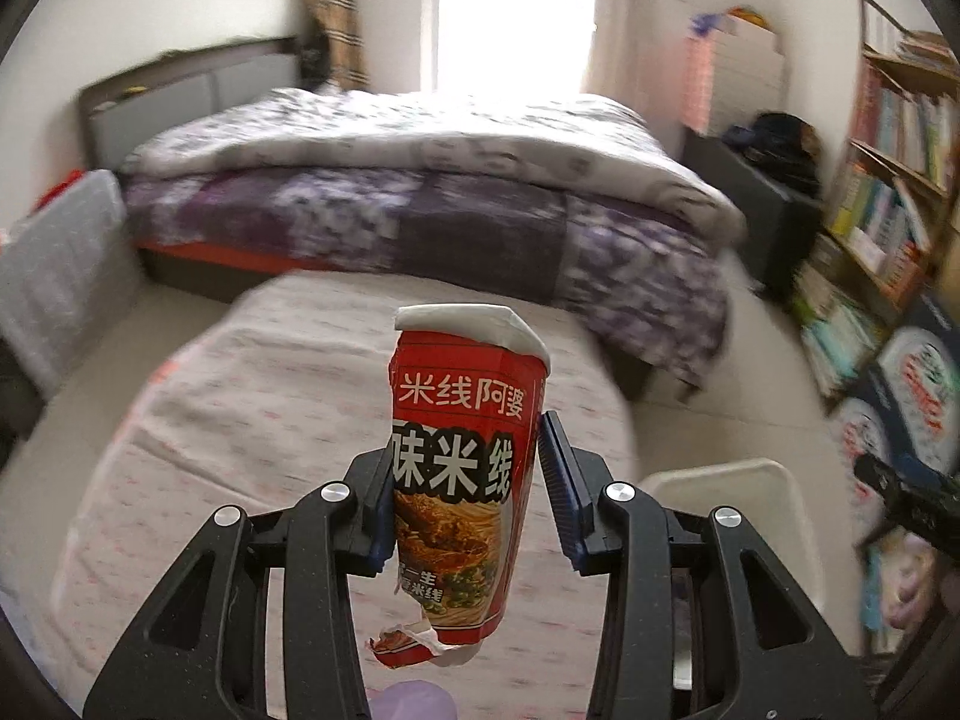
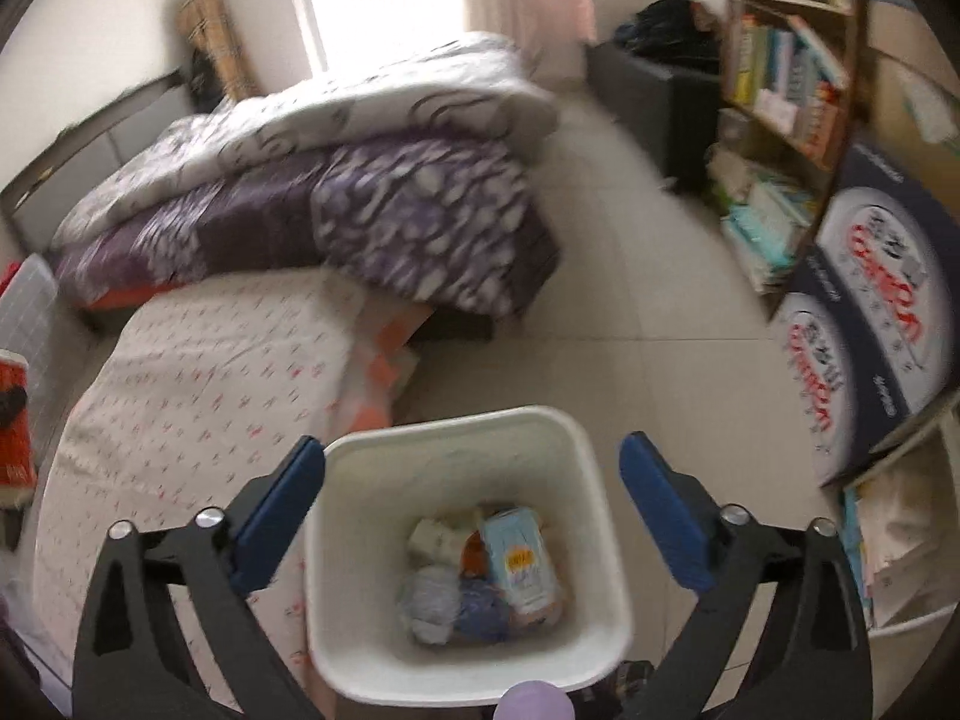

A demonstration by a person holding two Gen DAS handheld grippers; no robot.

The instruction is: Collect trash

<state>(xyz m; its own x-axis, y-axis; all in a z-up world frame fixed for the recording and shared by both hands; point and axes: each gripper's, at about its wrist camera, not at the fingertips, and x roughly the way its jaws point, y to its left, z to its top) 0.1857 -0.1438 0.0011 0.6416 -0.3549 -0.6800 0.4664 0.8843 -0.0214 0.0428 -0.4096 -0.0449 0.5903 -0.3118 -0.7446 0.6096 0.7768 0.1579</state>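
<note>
My left gripper (image 1: 465,480) is shut on a crushed red rice-noodle cup (image 1: 462,468) with a white lid and holds it upright above the pink-patterned small bed (image 1: 210,420). The cup's torn bottom hangs loose. The cup also shows at the left edge of the right wrist view (image 2: 12,420). My right gripper (image 2: 474,492) is open and empty, hovering above a white trash bin (image 2: 462,684) on the floor. The bin holds a blue carton (image 2: 519,558) and several crumpled scraps. The bin's rim shows in the left wrist view (image 1: 720,474).
A large bed with a purple quilt (image 2: 360,204) stands behind. A bookshelf (image 2: 786,78) and blue printed boxes (image 2: 882,312) line the right wall. Tiled floor (image 2: 630,312) lies between the bed and the shelf. A translucent storage box (image 1: 54,276) sits left.
</note>
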